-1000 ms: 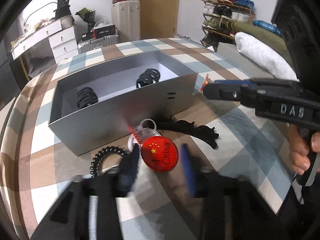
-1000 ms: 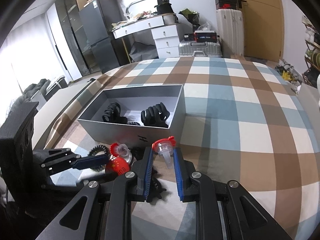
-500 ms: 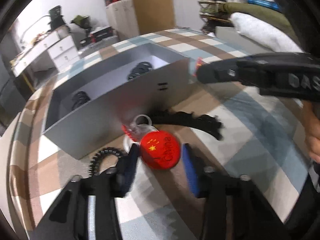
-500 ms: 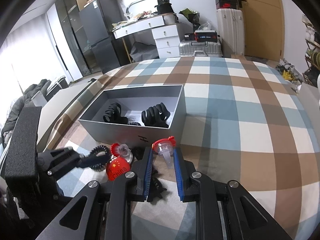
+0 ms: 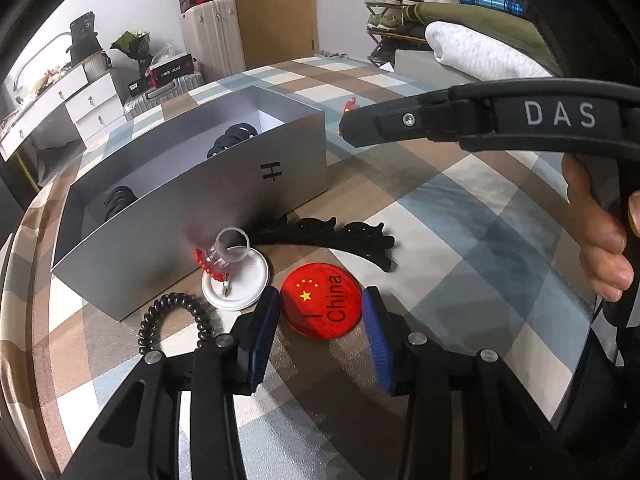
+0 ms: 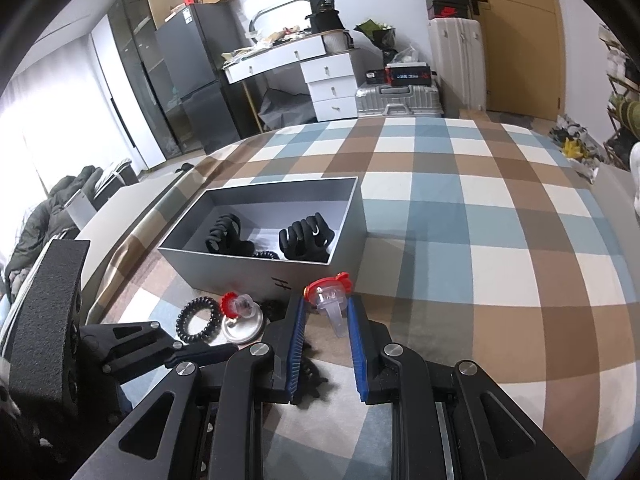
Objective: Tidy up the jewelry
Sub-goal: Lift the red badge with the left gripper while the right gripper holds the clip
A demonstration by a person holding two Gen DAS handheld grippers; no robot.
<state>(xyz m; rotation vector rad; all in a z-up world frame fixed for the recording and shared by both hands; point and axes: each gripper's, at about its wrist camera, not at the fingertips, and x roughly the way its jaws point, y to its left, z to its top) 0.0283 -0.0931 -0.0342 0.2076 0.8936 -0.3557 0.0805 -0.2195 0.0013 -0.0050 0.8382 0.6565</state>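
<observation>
My left gripper (image 5: 320, 295) is shut on a red round badge (image 5: 322, 312) printed with stars and "China"; its blue pads (image 5: 260, 328) press on both edges, just above the checked cloth. My right gripper (image 6: 327, 302) is shut on a clear plastic clip with a red top (image 6: 326, 292), held in front of the grey box (image 6: 240, 264). In the left wrist view the right gripper (image 5: 348, 124) crosses above the box's right corner. Black claw clips (image 6: 306, 240) lie inside the box. The badge is hidden in the right wrist view.
A white round badge (image 5: 244, 284) with a clear-and-red clip on it, a black spiral hair tie (image 5: 160, 320) and a long black hair clip (image 5: 344, 236) lie in front of the box (image 5: 180, 216). A person's hand (image 5: 600, 248) holds the right gripper.
The left gripper's pads have drawn in from either side of the red badge onto its edges, and the hand has rolled slightly. The right gripper and its clip have not moved.
</observation>
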